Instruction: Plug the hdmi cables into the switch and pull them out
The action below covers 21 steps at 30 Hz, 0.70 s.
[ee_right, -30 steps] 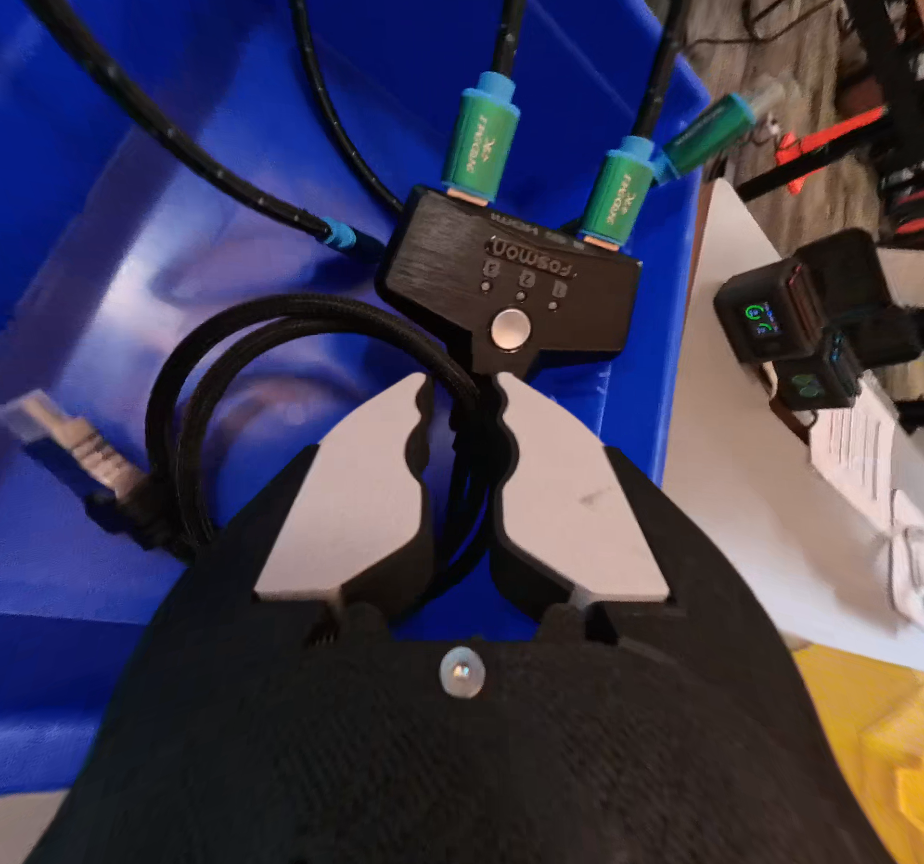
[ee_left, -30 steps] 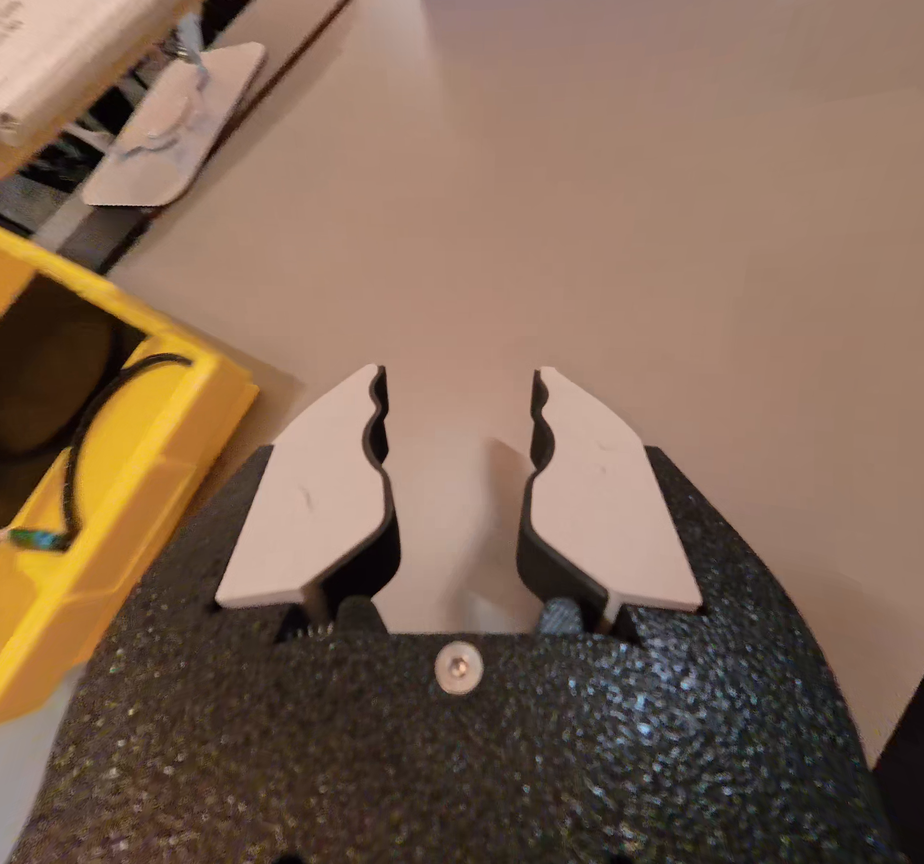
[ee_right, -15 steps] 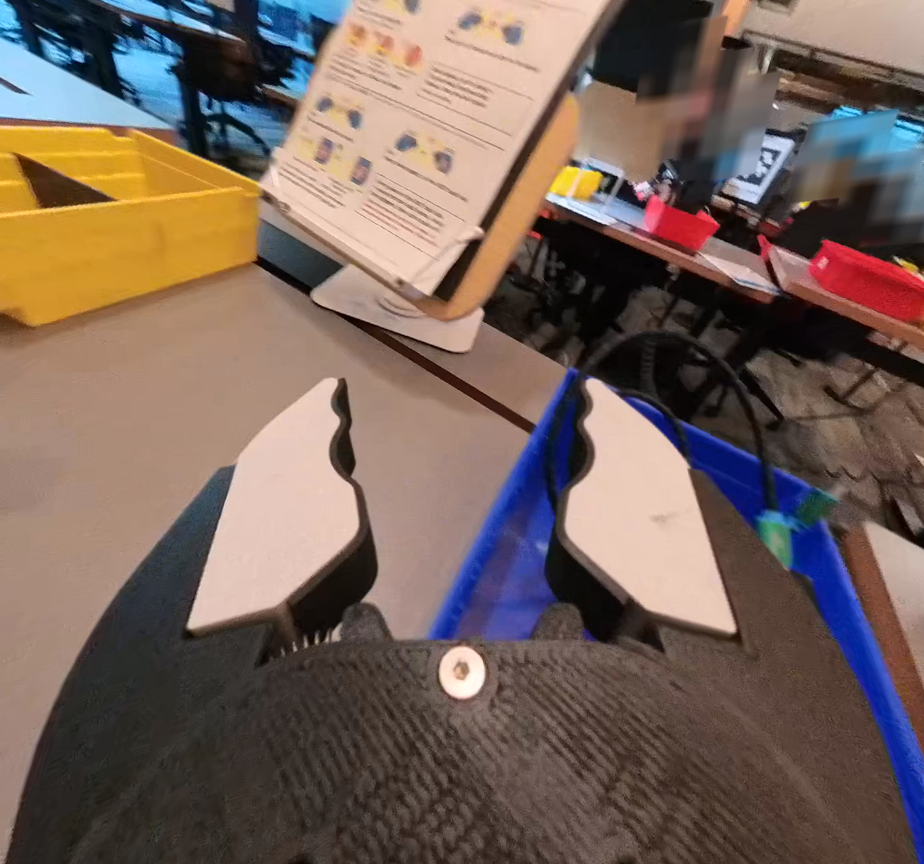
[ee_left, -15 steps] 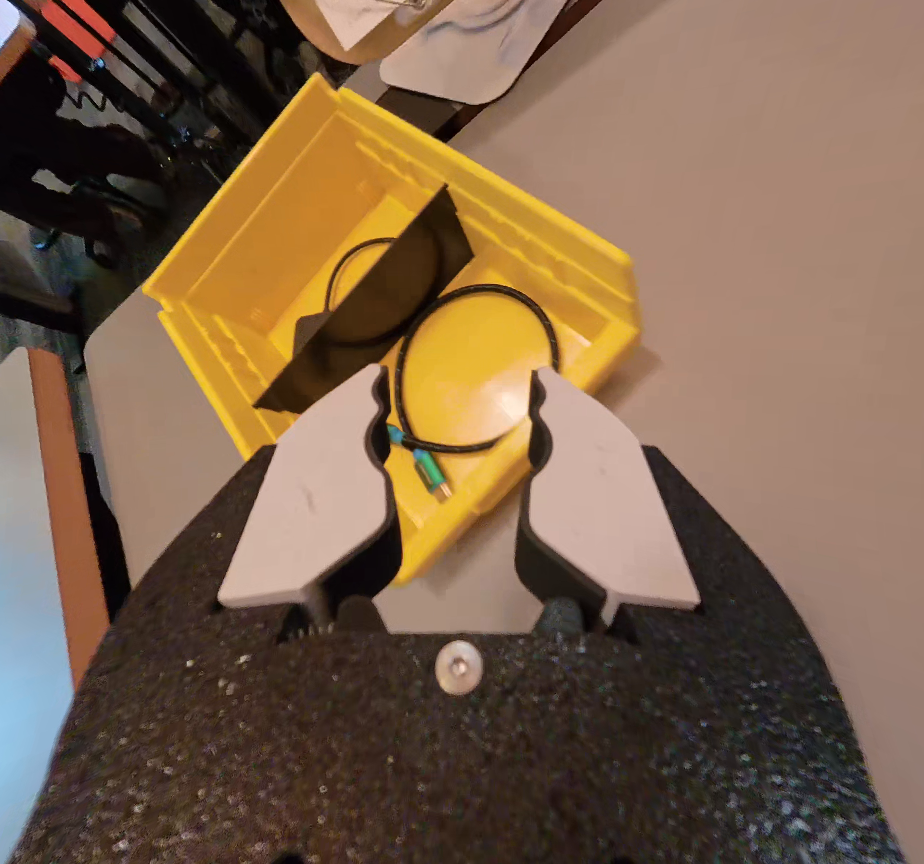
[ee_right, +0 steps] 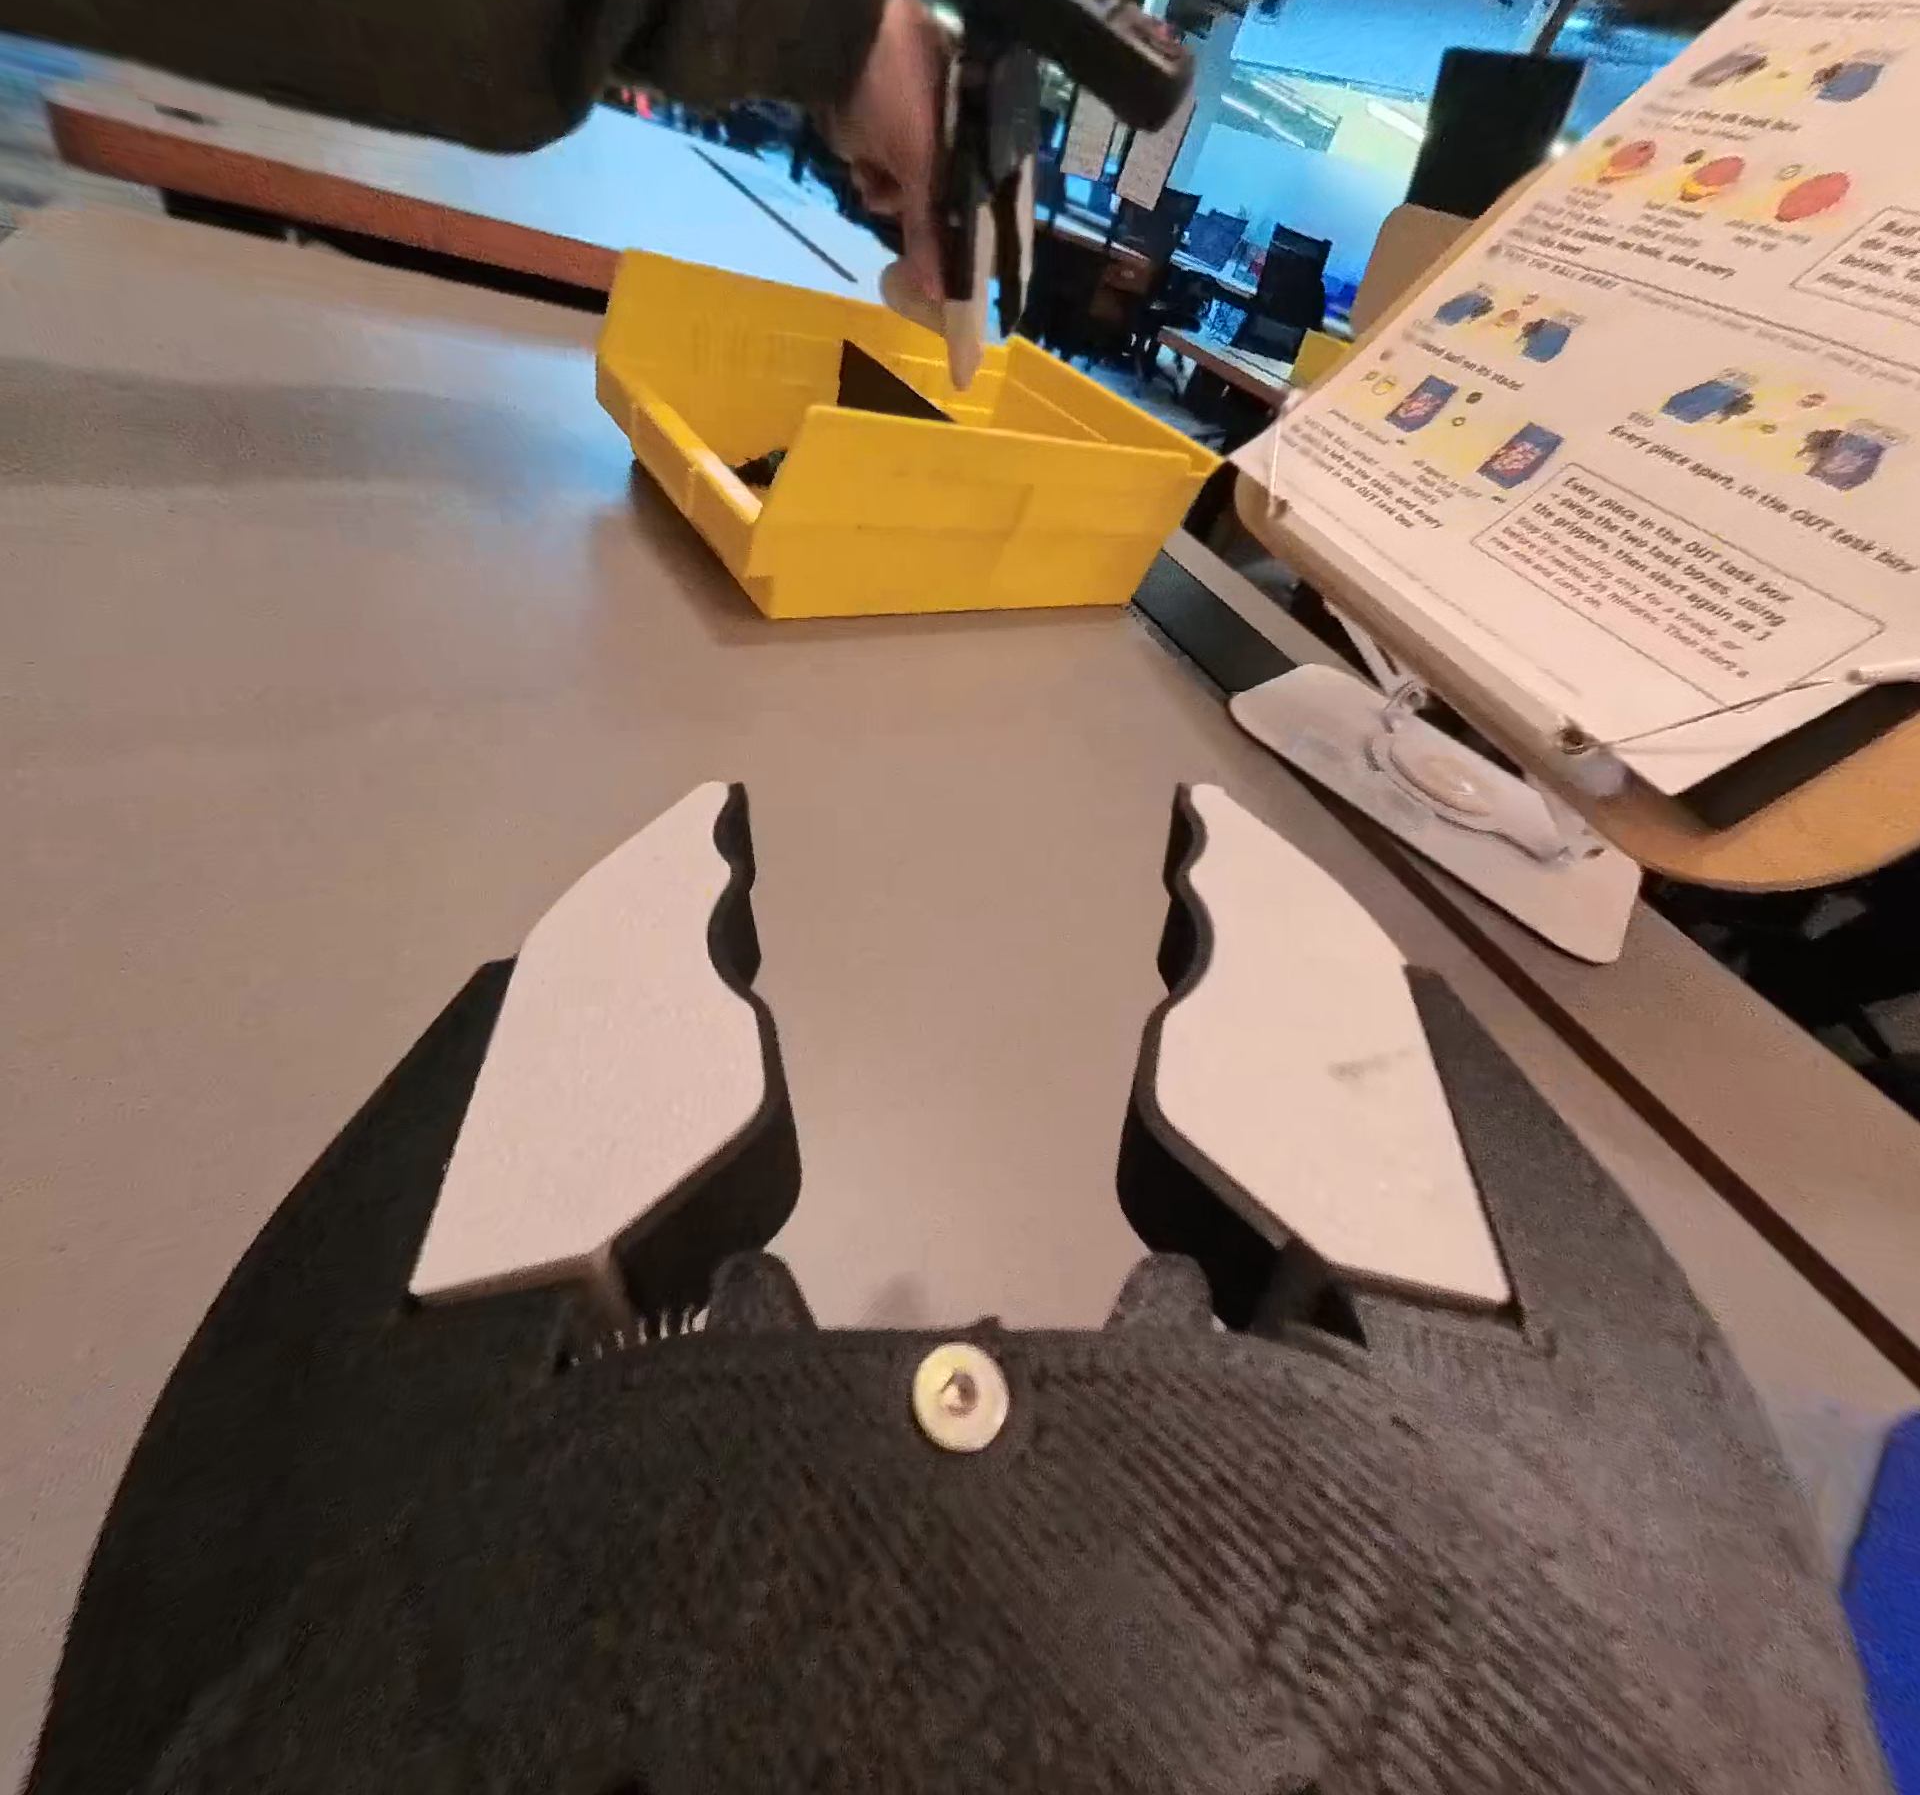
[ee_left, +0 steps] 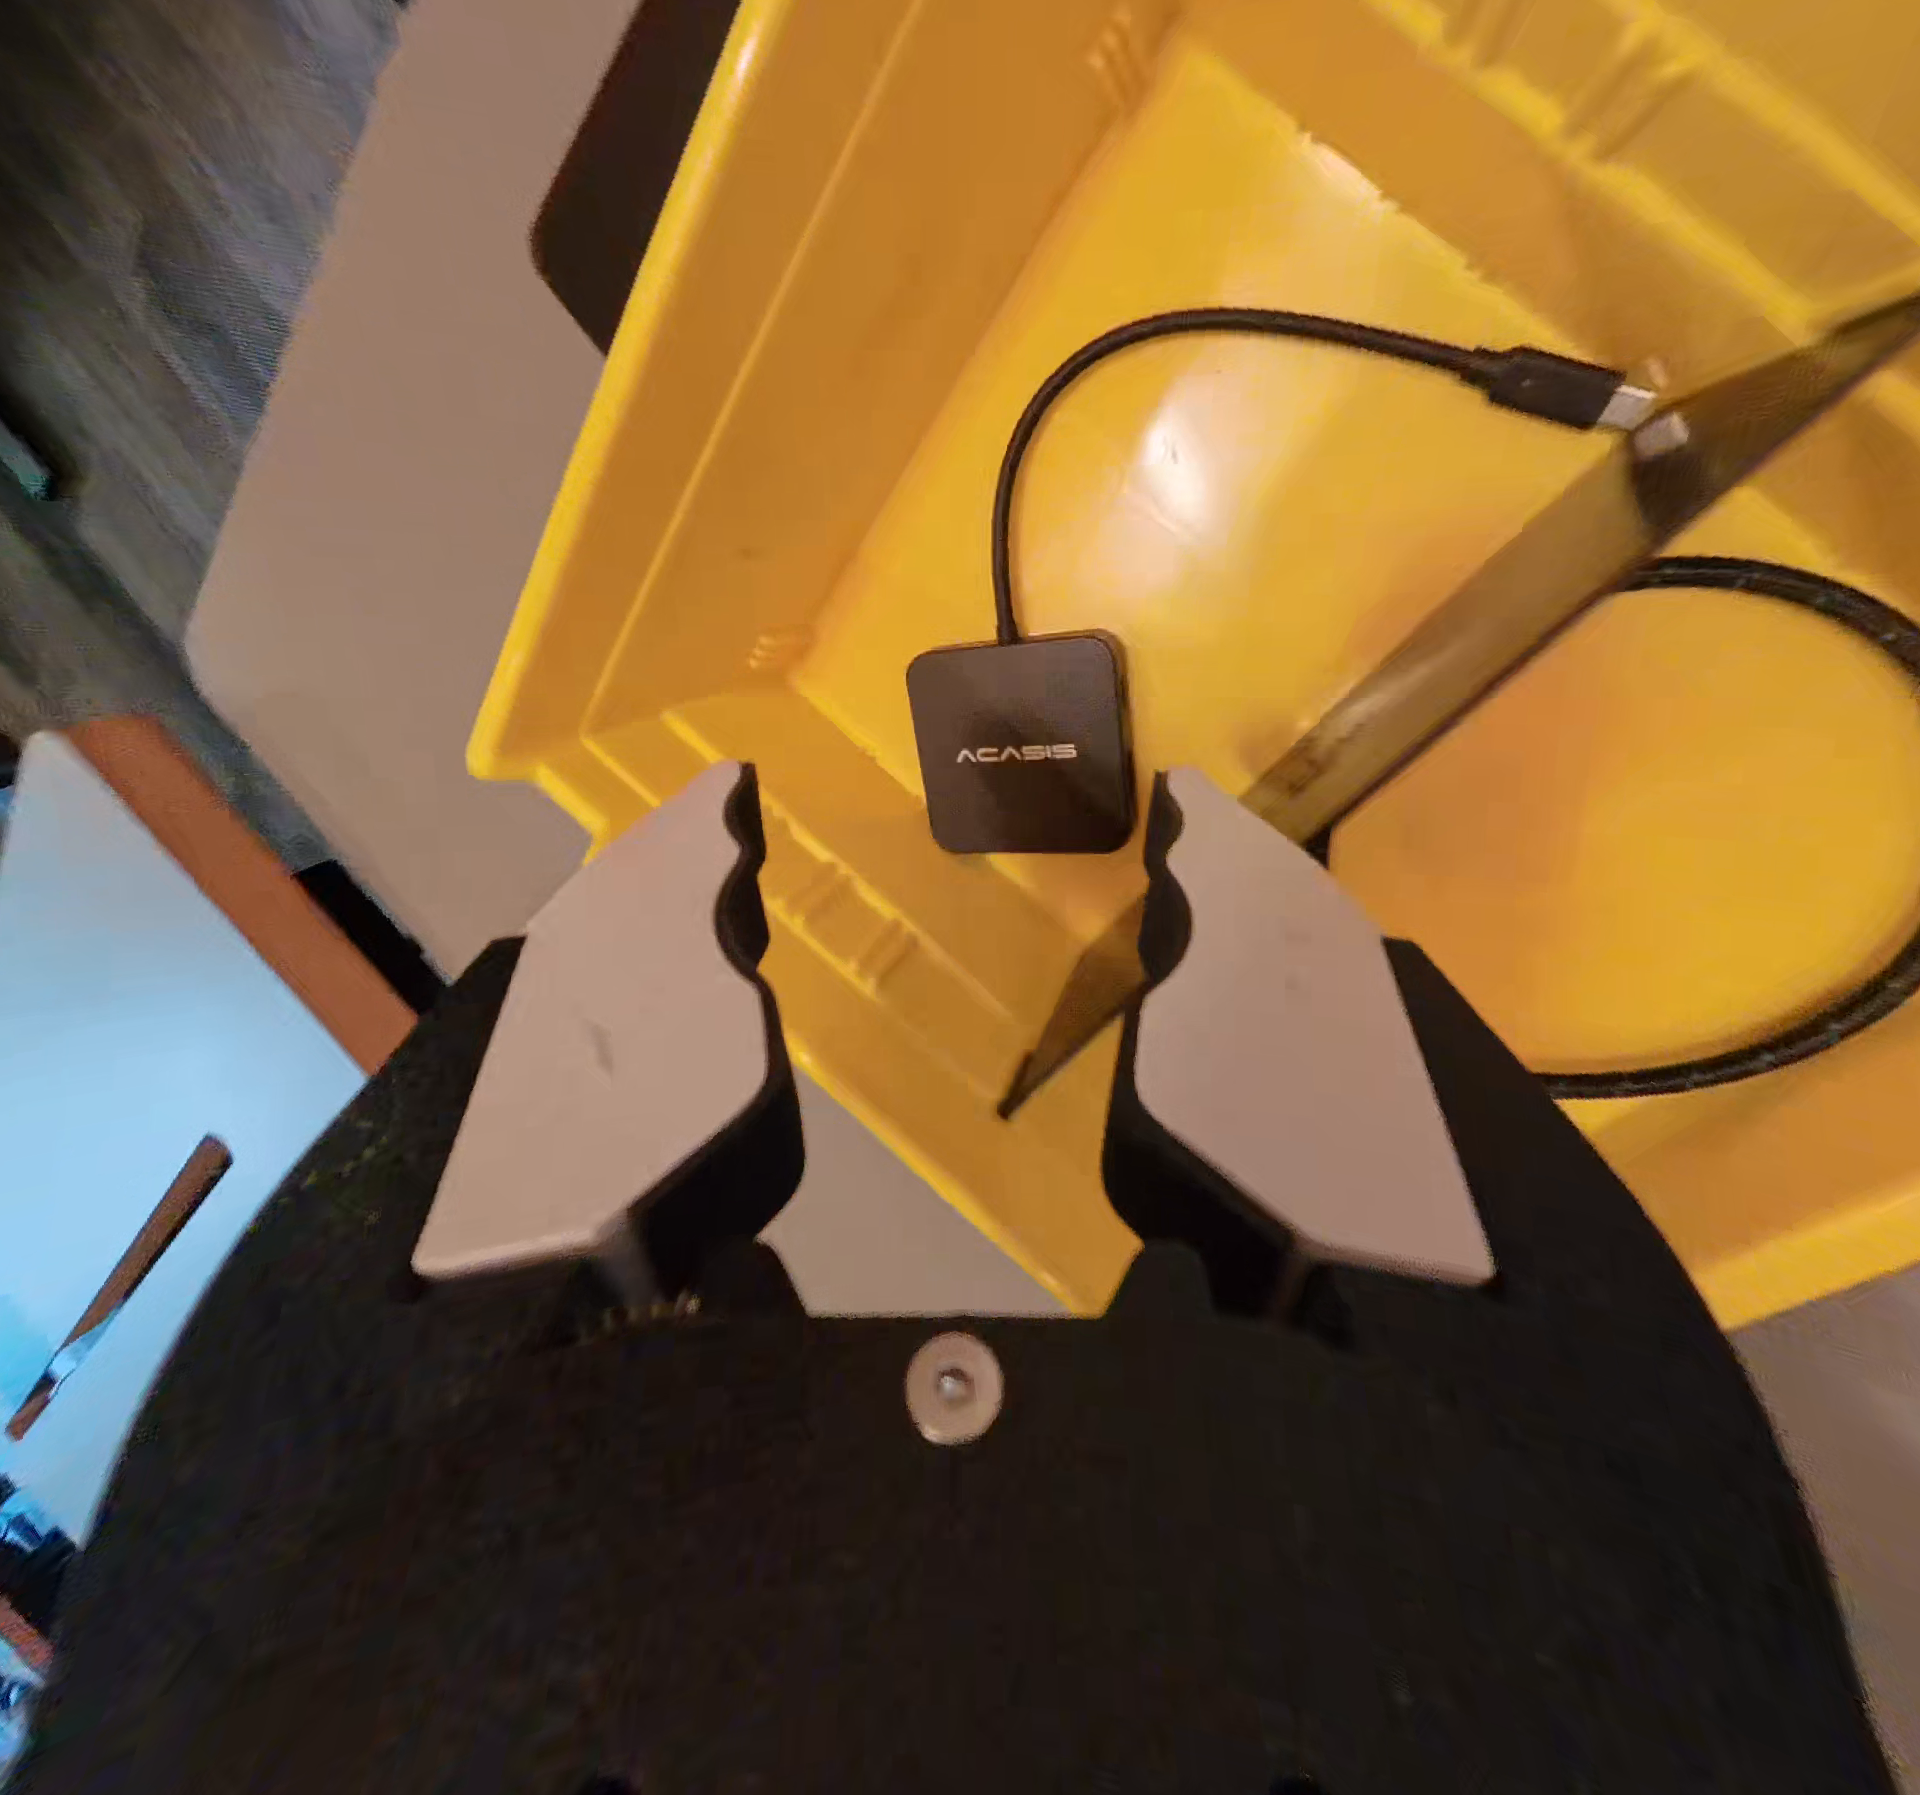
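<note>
My left gripper (ee_left: 956, 787) is open and empty, held over the yellow bin (ee_left: 665, 395). A small black square device (ee_left: 1023, 748) lies on the bin floor just ahead of the fingertips. Its thin black cable (ee_left: 1039, 457) curves to a plug (ee_left: 1558, 389) by the black divider (ee_left: 1455, 644). A braided black cable (ee_left: 1849, 997) loops in the other compartment. My right gripper (ee_right: 958, 800) is open and empty, low over the grey table (ee_right: 312, 706). The HDMI switch and green-plugged cables show in neither view.
In the right wrist view the yellow bin (ee_right: 935, 519) stands far across the table, with a sleeved hand (ee_right: 883, 114) holding the left gripper (ee_right: 961, 343) above it. A clipboard stand with printed sheets (ee_right: 1558, 395) stands on the right. A blue bin corner (ee_right: 1886, 1589) shows bottom right.
My right gripper let go of the switch's cable in the blue bin, opened, and swung out over the table. My left gripper moved from the bare table to above the yellow bin.
</note>
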Tool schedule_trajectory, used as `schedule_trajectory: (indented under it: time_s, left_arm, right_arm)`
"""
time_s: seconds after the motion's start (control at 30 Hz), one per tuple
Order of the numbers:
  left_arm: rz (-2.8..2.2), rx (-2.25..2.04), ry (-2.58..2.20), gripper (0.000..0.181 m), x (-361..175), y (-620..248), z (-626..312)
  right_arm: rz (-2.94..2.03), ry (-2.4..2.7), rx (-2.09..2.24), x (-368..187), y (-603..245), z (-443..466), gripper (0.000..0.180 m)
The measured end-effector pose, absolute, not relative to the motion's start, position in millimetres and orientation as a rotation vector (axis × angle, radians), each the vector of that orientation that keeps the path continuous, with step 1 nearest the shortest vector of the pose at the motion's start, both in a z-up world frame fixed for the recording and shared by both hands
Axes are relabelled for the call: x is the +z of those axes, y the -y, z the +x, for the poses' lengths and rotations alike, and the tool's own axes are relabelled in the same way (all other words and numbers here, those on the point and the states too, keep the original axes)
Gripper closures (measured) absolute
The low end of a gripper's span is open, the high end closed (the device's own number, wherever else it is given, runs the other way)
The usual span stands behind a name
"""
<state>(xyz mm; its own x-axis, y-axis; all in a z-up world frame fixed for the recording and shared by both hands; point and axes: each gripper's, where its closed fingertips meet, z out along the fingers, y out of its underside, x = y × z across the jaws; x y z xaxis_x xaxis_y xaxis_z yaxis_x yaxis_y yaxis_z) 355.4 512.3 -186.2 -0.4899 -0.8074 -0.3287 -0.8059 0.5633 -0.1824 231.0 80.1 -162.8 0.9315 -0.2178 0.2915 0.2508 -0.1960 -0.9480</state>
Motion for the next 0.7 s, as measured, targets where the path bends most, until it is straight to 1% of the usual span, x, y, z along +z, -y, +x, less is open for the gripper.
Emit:
schedule_trajectory:
  time_s: [0.03,0.13,0.2,0.23,0.3,0.4,0.43,0.47,0.57,0.7]
  left_arm:
    - [-1.329,0.005,-2.469,0.111,-193.2,-515.7,358.7]
    - [-1.485,0.047,-2.592,0.108,-221.4,-517.5,357.5]
    - [-1.559,0.136,-2.628,0.108,-238.0,-519.6,355.6]
    - [-1.576,0.187,-2.628,0.112,-244.4,-522.1,356.4]
    - [-1.633,0.270,-2.645,0.108,-256.3,-524.1,355.6]
    - [-1.682,0.397,-2.678,0.108,-271.6,-528.6,352.7]
    - [-1.687,0.416,-2.697,0.109,-274.7,-528.2,352.0]
    - [-1.703,0.404,-2.716,0.114,-275.0,-525.9,352.1]
    - [-1.739,0.383,-2.706,0.115,-274.9,-524.6,352.2]
    - [-1.619,0.279,-2.647,0.116,-263.7,-524.9,358.6]
  right_arm:
    - [-1.720,0.035,-0.422,-171.1,-83.3,231.0,0.103]
    - [-1.737,0.053,-0.375,-188.9,-89.4,226.3,0.101]
    - [-1.738,0.069,-0.360,-190.0,-90.5,222.5,0.101]
    - [-1.735,0.069,-0.360,-189.6,-90.3,222.5,0.102]
    - [-1.740,0.052,-0.357,-190.0,-90.3,224.7,0.101]
    - [-1.746,0.054,-0.349,-190.9,-90.8,224.5,0.101]
    - [-1.742,0.054,-0.353,-190.4,-90.5,224.3,0.101]
    - [-1.737,0.060,-0.354,-189.7,-90.1,223.5,0.101]
    - [-1.732,0.058,-0.373,-189.2,-89.8,223.9,0.105]
    - [-1.755,0.086,-0.390,-192.9,-92.2,221.0,0.105]
